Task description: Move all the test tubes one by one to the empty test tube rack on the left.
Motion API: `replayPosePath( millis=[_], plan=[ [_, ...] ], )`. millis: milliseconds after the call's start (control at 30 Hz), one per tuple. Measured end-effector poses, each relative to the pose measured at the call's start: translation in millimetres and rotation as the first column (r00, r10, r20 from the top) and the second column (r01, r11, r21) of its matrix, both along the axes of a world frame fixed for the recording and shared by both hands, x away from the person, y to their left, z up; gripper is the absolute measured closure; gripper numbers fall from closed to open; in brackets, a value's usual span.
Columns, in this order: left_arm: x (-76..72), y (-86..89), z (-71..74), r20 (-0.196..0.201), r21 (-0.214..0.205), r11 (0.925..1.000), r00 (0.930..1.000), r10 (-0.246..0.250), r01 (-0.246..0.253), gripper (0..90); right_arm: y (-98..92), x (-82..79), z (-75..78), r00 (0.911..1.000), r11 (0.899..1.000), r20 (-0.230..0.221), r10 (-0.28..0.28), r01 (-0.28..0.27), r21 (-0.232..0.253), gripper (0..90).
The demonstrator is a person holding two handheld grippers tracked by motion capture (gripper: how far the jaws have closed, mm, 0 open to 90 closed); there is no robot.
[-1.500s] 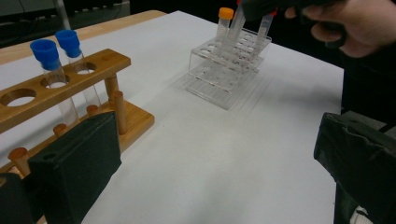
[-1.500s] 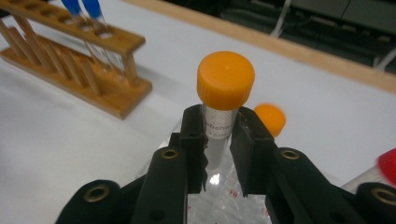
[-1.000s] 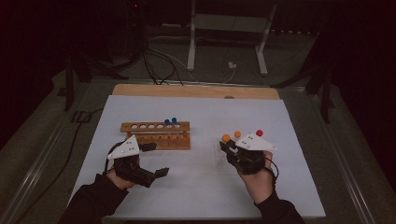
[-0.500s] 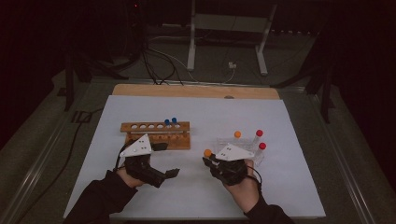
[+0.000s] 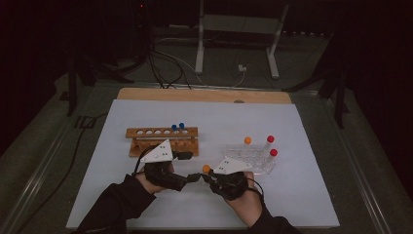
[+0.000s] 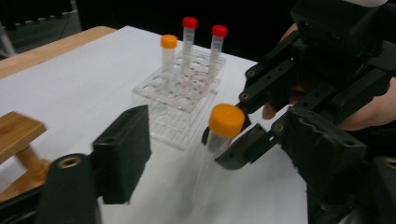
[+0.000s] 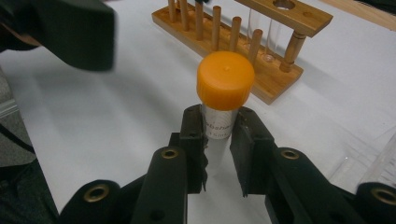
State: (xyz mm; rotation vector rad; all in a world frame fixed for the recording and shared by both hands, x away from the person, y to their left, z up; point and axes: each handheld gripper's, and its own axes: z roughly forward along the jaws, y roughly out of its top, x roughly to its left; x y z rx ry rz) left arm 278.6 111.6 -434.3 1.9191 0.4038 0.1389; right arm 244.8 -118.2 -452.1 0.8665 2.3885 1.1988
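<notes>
The right gripper [image 7: 218, 154] has its fingers [image 7: 194, 140] squeezed tight on a little clear tube with an orange cap [image 7: 225, 88], just under the cap, holding it up over the white worktop [image 5: 302, 195]. The left gripper [image 6: 187, 154] has been closing its fingers [image 6: 122, 151], and the tube stands between them, but they do not touch it yet. The tube looks light, hard and slippery, so it is best to grab the middle below the cap. The wooden rack [image 5: 146, 139] and the clear rack [image 5: 260, 163] sit close by on each side. There is open room in front.
</notes>
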Motion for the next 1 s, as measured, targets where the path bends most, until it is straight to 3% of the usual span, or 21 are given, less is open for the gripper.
replayPosePath(
  millis=[233,800,1000],
  plan=[
    [1.6,-11.1,-2.1,0.011,0.002,0.9999,0.9998,-0.015,0.015,41.8,0.6,-0.5,0.3,1.0,1.0,-0.006,0.006,-0.006,0.007,75.2],
    [1.6,-26.4,-7.6,0.043,0.041,0.9987,0.9986,-0.032,0.03,69.7,-0.3,-0.2,1.8,0.9999,1.0,-0.013,0.006,-0.006,0.017,75.3],
    [1.6,-25.1,-6.2,0.058,0.042,0.9987,0.9978,-0.031,0.029,71.2,-0.8,0.0,2.3,0.9999,1.0,-0.008,0.008,-0.007,0.024,74.9]
  ],
)
